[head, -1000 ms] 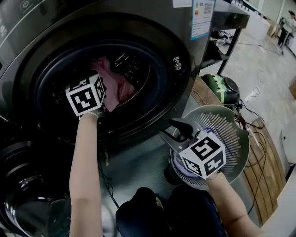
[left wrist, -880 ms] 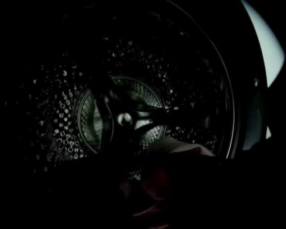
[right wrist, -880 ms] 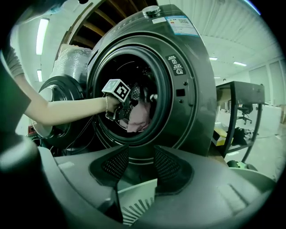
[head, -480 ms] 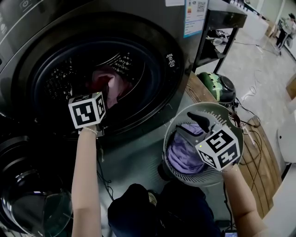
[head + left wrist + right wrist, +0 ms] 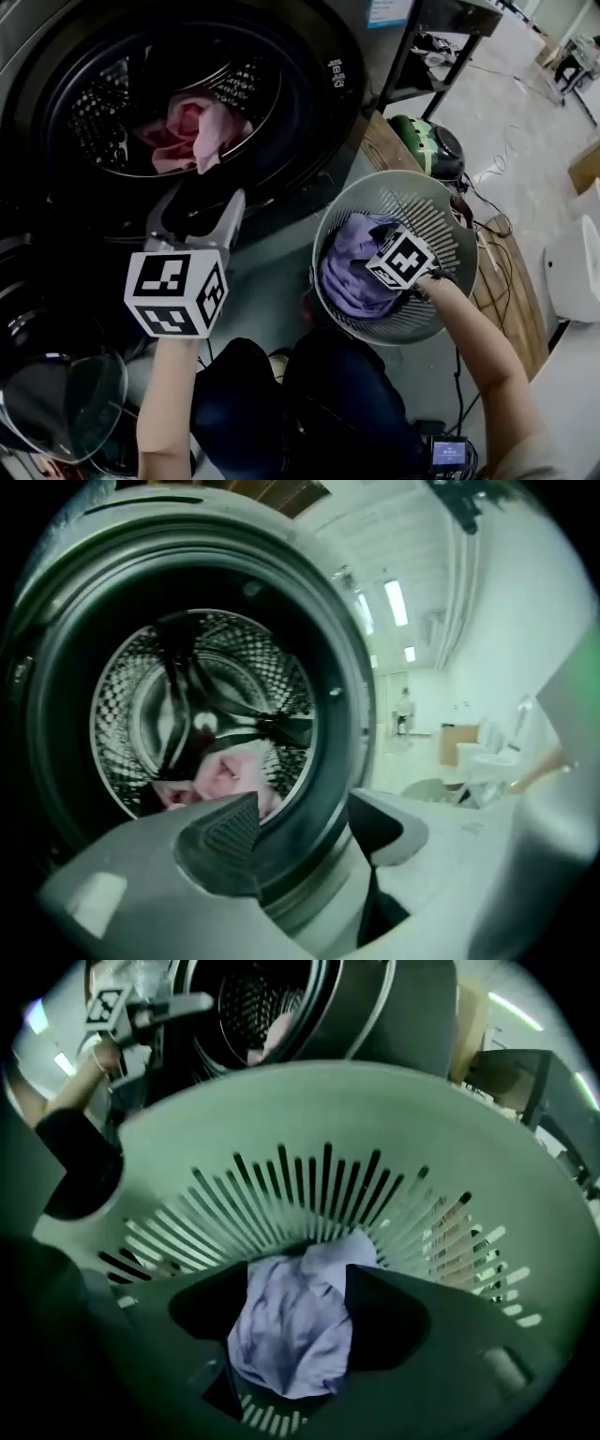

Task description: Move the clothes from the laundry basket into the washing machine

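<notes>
gripper l (image 5: 204,202) open, empty, by washer (image 5: 319,112) | gripper r (image 5: 298,1312) open astride purple cloth (image 5: 291,1344) in basket (image 5: 441,216)

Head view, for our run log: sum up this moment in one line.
left gripper: open, empty, outside drum | pink garment: in drum | right gripper: open astride purple garment in laundry basket

The left gripper (image 5: 202,202) came out of the drum (image 5: 103,112) without the pink cloth (image 5: 192,131). The right gripper (image 5: 298,1299) dipped onto the purple cloth (image 5: 291,1344).
</notes>
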Action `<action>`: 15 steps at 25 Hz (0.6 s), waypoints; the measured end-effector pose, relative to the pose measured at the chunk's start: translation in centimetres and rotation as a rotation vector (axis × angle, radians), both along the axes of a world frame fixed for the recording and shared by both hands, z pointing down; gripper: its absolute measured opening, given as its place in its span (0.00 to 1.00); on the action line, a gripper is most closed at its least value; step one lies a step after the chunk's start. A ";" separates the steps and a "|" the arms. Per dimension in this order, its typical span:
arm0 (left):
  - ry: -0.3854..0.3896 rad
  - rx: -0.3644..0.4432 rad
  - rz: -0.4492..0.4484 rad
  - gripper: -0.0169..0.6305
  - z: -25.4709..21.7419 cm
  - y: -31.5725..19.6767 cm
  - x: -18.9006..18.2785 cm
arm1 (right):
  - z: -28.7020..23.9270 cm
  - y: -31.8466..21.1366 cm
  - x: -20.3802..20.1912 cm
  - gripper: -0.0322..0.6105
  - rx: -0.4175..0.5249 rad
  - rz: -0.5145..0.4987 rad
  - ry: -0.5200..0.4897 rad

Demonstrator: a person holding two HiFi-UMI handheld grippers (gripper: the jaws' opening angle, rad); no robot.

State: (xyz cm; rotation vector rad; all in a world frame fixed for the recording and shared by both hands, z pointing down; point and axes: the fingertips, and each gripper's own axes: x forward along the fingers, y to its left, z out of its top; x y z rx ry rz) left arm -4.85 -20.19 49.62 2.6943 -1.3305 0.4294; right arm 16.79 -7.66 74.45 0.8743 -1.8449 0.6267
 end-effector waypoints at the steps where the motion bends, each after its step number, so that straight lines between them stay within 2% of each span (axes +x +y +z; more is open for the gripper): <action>1: 0.005 -0.004 0.024 0.50 0.2 0.6 0.7 | 1.9 0.2 1.0 0.60 -0.021 0.004 0.056; 5: -0.051 0.000 0.084 0.50 1.4 2.0 2.0 | 7.2 0.6 4.7 0.66 -0.103 0.060 0.209; 8: -0.117 -0.010 0.122 0.50 3.0 2.9 2.3 | 10.1 1.4 7.3 0.63 -0.165 0.088 0.283; 11: -0.167 -0.034 0.168 0.50 4.4 3.4 2.8 | 12.4 3.2 8.6 0.49 -0.237 0.128 0.305; 12: -0.175 -0.039 0.177 0.50 4.7 3.5 2.9 | 12.6 3.5 8.8 0.40 -0.247 0.147 0.308; 13: -0.180 -0.042 0.186 0.50 4.9 3.6 3.1 | 12.5 3.6 8.9 0.26 -0.256 0.171 0.301; 14: -0.182 -0.044 0.195 0.50 5.0 3.7 3.2 | 12.3 3.5 8.7 0.18 -0.267 0.199 0.276; 15: -0.182 -0.047 0.206 0.50 5.1 3.8 3.4 | 12.0 3.5 8.1 0.16 -0.282 0.227 0.228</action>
